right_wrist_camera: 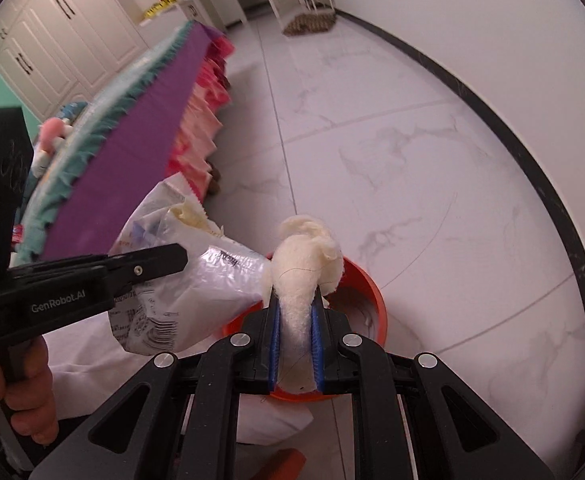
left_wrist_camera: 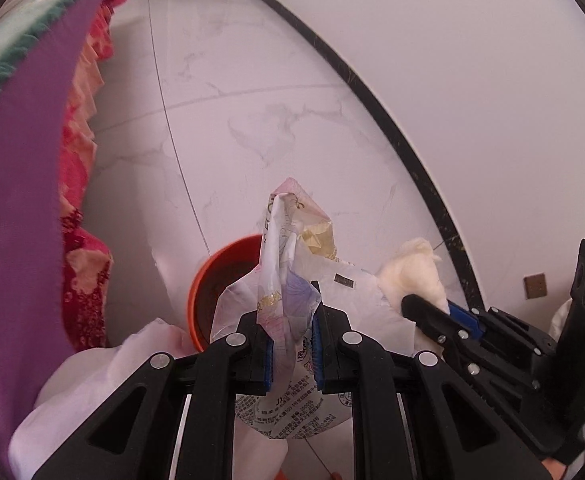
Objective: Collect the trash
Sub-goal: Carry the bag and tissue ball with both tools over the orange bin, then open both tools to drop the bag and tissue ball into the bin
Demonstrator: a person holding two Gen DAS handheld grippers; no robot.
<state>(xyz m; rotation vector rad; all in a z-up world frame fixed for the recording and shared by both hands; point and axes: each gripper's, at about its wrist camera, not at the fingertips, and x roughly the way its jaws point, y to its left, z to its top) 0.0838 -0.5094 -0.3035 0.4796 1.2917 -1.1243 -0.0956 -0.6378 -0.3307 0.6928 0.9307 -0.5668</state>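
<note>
My left gripper [left_wrist_camera: 290,336] is shut on a crumpled printed plastic wrapper [left_wrist_camera: 288,264], held above the near rim of an orange bin [left_wrist_camera: 212,280] on the floor. The wrapper also shows in the right wrist view [right_wrist_camera: 196,284], with the left gripper [right_wrist_camera: 140,268] beside it. My right gripper [right_wrist_camera: 295,340] is shut on a cream wad of tissue [right_wrist_camera: 302,264], held over the orange bin [right_wrist_camera: 366,300]. In the left wrist view the tissue [left_wrist_camera: 412,272] and the right gripper [left_wrist_camera: 432,312] sit just right of the wrapper.
A bed with a purple sheet [left_wrist_camera: 20,200], teal fringe and red-pink skirt [right_wrist_camera: 200,120] runs along the left. White marble floor [left_wrist_camera: 272,120] spreads ahead to a white wall with black baseboard [right_wrist_camera: 532,160]. A mat [right_wrist_camera: 308,22] lies far back. White fabric [left_wrist_camera: 92,364] is below the grippers.
</note>
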